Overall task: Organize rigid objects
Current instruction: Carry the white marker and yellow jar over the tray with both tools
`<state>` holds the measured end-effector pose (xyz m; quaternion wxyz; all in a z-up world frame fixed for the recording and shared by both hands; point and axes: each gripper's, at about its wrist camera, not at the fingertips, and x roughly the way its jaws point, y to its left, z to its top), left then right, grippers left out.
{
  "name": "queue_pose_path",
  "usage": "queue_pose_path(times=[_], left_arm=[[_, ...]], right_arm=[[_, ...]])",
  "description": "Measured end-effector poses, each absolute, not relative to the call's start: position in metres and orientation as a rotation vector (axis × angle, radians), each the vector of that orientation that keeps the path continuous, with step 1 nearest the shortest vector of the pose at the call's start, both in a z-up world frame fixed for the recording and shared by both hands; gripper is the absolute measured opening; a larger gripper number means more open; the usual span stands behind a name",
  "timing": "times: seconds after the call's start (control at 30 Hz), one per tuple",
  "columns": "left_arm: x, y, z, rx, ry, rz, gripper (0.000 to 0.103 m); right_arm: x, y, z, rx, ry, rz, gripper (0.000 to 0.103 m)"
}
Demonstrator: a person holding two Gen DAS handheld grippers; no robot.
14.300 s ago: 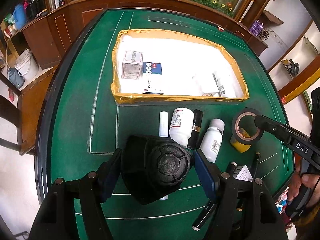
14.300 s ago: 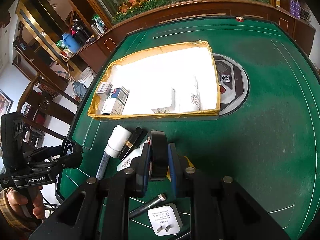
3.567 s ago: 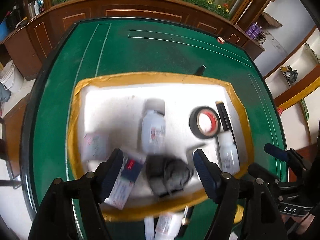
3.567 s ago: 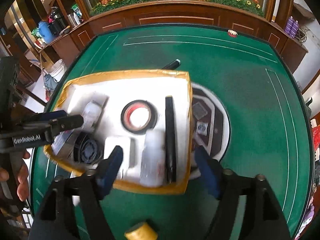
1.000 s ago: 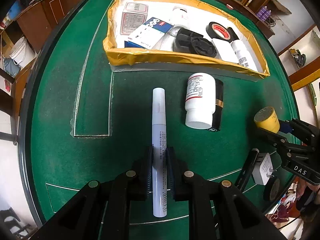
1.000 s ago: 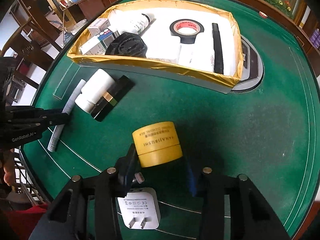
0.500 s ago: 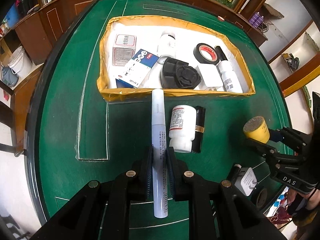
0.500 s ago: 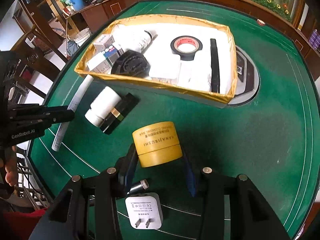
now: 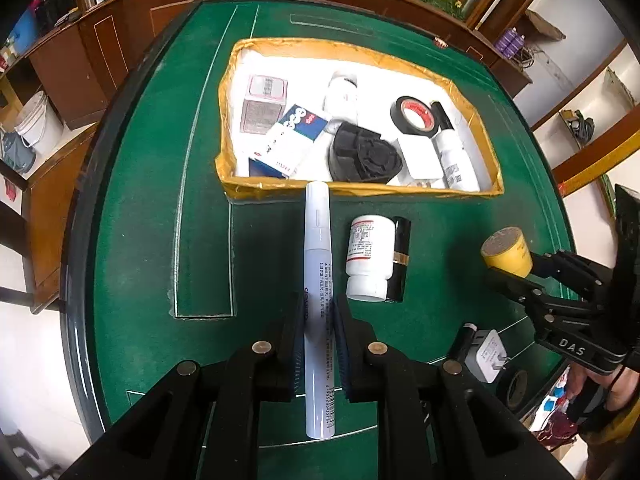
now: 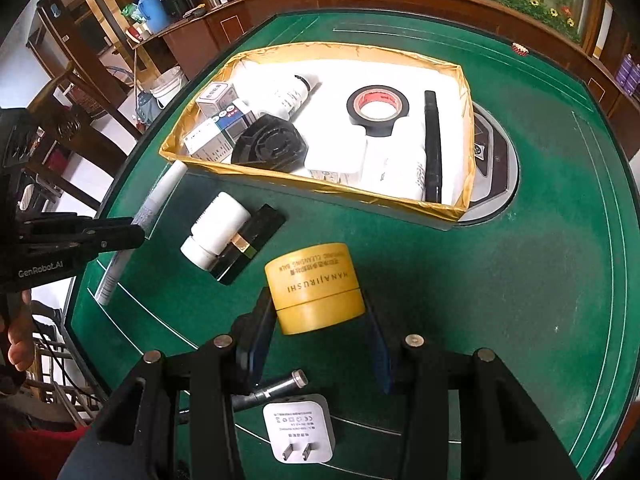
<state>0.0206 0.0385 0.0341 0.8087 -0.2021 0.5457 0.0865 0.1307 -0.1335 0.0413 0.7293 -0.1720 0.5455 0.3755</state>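
From the left wrist view, the left gripper (image 9: 318, 336) is clamped tight on a long white marker pen (image 9: 318, 280), its pads pinching the barrel mid-length, the cap end reaching up to the near wall of the yellow-taped tray (image 9: 360, 190). Print runs down the barrel, "deli" near the pads and a barcode at the bottom; the rest is too small to read. On the green surface (image 9: 140, 220) lie a white pill bottle (image 9: 367, 258) with a red-edged label I cannot read, and touching it on the right, a black tube with a gold band (image 9: 399, 260). Inside the tray: a black tape roll (image 9: 414, 116), a black moulded part (image 9: 364, 156), a blue-and-white box (image 9: 294, 138), a small bottle (image 9: 456, 162). Off right, the other tool shows "DAS", and a white plug adapter (image 9: 488, 354) sits near it, partly hidden.

Now the right wrist view: the right gripper (image 10: 320, 344) squeezes a yellow jar (image 10: 316, 288), lifted clear of the surface, and there it is, "HANAJIRUSHI" reads upside down, with "CLEANSING BALM" above it. The left tool's body reads "GenRobot.AI". The adapter below carries fine print, illegible. A metal-tipped rod (image 10: 276, 388) pokes out behind the fingers, mostly hidden. A black pen (image 10: 432, 144) lies along the tray's right side.
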Motion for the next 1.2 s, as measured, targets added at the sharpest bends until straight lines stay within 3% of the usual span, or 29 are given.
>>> queue_pose_path(times=[0.53,1.2], left_arm=[[0.068,0.078,0.078,-0.433,1.087,0.166,0.014],[0.183,0.11,0.039,-0.531,1.151,0.104,0.014]], right_arm=[[0.142,-0.107,0.06,-0.369,1.151,0.832,0.042],[0.211,-0.055,0.05,-0.293,1.172,0.756,0.042]])
